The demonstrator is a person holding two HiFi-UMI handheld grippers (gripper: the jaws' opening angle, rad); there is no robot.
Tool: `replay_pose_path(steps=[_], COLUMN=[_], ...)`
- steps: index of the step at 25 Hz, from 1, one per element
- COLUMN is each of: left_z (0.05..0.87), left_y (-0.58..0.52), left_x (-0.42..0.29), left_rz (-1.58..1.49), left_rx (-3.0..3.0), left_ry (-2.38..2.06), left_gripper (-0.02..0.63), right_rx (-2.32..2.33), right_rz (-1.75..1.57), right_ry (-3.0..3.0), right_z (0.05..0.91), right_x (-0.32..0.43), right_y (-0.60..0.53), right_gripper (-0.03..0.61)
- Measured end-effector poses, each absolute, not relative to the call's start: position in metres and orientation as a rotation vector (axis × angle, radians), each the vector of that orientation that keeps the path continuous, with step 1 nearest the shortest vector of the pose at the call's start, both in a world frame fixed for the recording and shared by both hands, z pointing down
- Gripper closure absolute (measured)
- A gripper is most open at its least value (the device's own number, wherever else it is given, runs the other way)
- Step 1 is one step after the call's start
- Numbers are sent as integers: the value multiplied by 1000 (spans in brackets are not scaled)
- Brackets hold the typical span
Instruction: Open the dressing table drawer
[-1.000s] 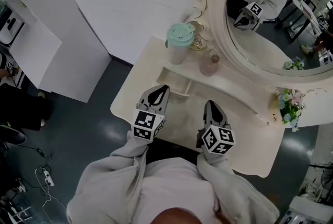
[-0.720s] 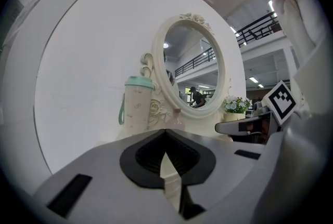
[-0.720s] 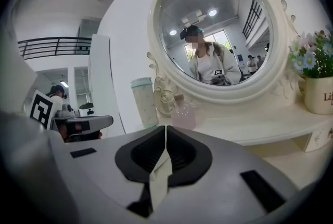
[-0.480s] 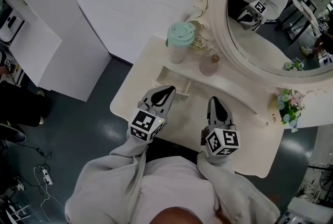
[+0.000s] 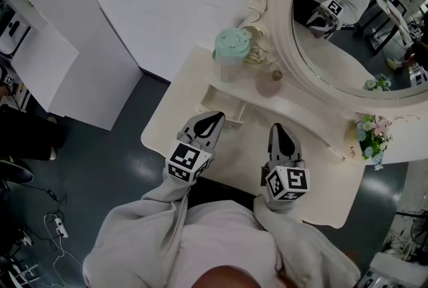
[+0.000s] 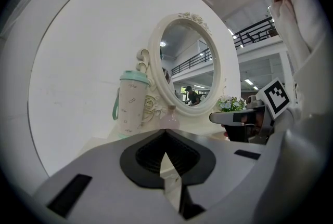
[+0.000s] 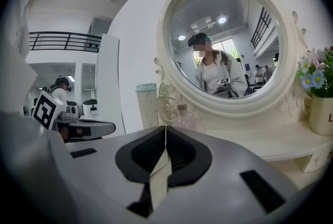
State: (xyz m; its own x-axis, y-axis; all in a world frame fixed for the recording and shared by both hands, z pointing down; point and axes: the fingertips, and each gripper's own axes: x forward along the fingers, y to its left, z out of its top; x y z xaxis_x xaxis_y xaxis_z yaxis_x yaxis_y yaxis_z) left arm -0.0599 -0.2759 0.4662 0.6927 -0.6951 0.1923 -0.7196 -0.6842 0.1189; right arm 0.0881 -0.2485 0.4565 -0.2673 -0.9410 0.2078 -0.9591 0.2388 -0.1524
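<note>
**Head view.** The left gripper (image 5: 212,118) is being held over the cream bench (image 5: 175,121). Its fingers are pressed together and gripping nothing. The drawer (image 5: 226,108) is standing pulled out from the raised shelf, directly at the tips of the left fingers. Whether they are touching its edge cannot be told. The right gripper (image 5: 279,130) is hanging beside the left one, off to the right of the drawer, its fingers likewise closed on nothing. Beyond both pairs of fingers, a cup (image 5: 231,54) with a mint lid and a small pink bottle (image 5: 269,83) are standing on the shelf, close against the oval mirror (image 5: 334,63). A pot of flowers (image 5: 372,136) is sitting well to the right of the right fingers.

**Left gripper view.** The fingers (image 6: 104,181) are meeting at their tips with nothing between them. The cup is rising ahead and slightly left of the tips, and the mirror is standing ahead and to the right. The right gripper is showing at the right edge.

**Right gripper view.** The fingers (image 7: 250,176) are meeting at their tips, empty. The mirror is looming ahead and above them. The cup is standing just left of the tips, and the flowers are showing far to the right.
</note>
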Motion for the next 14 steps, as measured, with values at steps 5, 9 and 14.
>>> replay_pose_path(steps=[5, 9, 14], left_z=[467, 470, 472], left_y=[-277, -277, -279], left_x=[-59, -59, -59], left_rz=[197, 203, 204], left_rx=[2716, 2706, 2700], left_ry=[-1146, -1149, -1151], left_gripper=[598, 598, 598], right_rx=[1862, 1865, 1866], right_rz=[394, 411, 425], right_ry=[-2406, -2399, -2391], right_z=[459, 461, 464], right_x=[89, 90, 91], right_y=[-249, -249, -250], right_gripper=[545, 545, 545])
